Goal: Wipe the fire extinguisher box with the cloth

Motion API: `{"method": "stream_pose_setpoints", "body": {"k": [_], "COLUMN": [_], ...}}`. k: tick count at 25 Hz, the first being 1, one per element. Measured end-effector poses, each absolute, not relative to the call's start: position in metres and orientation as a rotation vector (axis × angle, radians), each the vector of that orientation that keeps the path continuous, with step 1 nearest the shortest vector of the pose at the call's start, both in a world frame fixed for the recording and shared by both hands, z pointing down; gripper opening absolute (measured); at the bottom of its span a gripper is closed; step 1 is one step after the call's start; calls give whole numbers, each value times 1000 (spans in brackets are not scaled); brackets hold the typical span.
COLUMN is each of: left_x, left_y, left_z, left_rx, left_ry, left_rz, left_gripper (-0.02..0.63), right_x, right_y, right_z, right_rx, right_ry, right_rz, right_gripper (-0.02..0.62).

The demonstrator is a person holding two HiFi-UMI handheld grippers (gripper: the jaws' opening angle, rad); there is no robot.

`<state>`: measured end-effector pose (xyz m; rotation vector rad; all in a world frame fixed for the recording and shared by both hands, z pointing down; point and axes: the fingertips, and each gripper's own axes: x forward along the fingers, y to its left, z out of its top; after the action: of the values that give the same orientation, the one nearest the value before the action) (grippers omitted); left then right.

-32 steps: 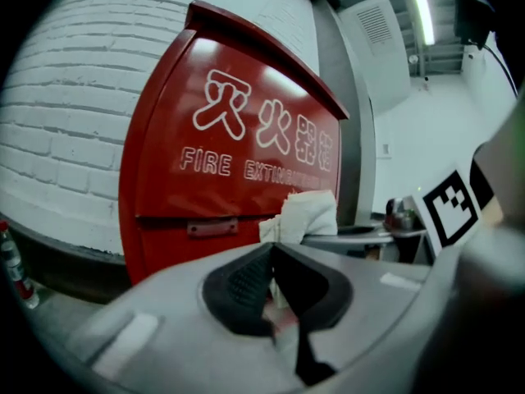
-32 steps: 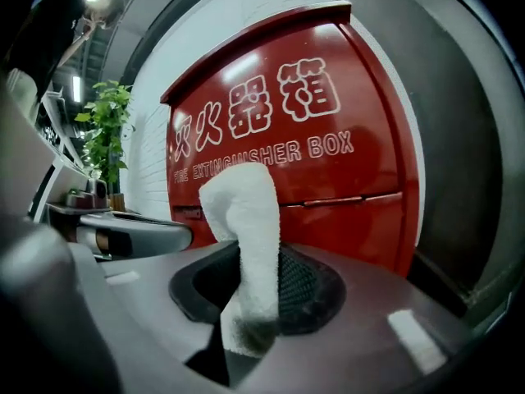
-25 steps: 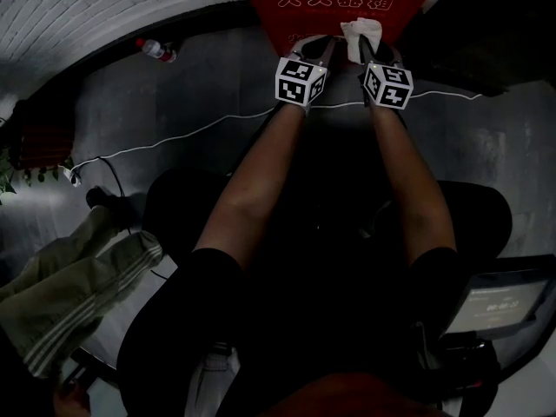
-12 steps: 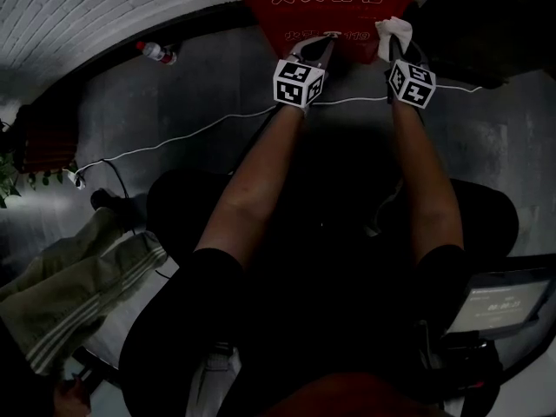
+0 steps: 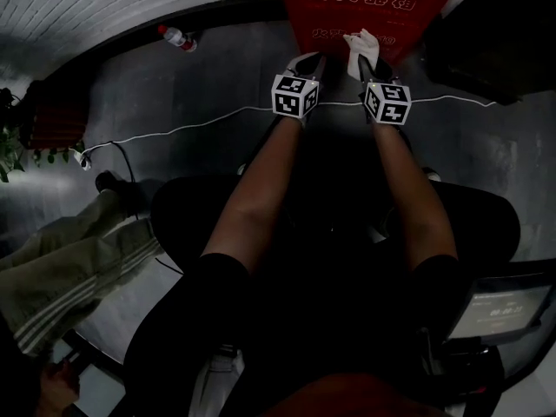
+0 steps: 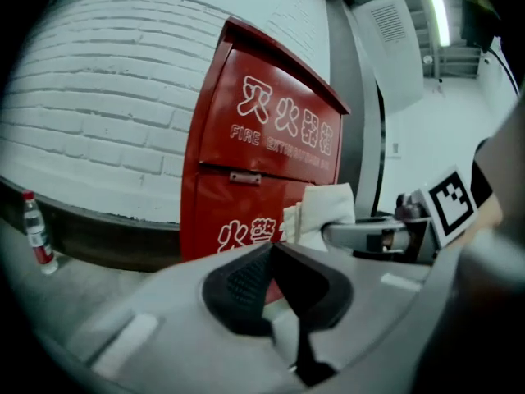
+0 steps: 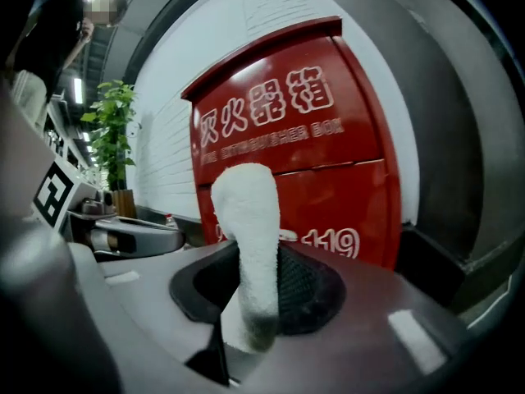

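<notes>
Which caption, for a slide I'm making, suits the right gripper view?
Right gripper shut on a white cloth, held upright before the red fire extinguisher box.

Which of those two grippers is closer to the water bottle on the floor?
Left. The bottle is by the wall, left of the left gripper; the right gripper, clamping the cloth, sits farther right, before the red box.

Dim, shadowy head view; gripper views brighter, fisheye-bent edges, blurred foreground.
</notes>
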<state>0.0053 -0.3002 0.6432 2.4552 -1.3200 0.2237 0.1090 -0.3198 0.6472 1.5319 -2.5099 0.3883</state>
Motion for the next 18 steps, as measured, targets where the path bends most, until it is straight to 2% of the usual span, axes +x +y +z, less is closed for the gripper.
{"method": "stream_pose_setpoints", "body": {"k": [8, 18], "left_x": [-36, -44], "left_y": [-302, -329], "left_z": [669, 732], "left_rx": [2365, 2266], "left_ry": [-1376, -1370], "left_rz": [254, 326], "left_gripper": [3, 3], "right_x": [9, -6], "right_y": [-300, -332], "right_z": [690, 751], "right_rx": [1245, 1195], "right_ry": [-2568, -2533], "right_rz": [401, 509], "right_gripper": [104, 104]}}
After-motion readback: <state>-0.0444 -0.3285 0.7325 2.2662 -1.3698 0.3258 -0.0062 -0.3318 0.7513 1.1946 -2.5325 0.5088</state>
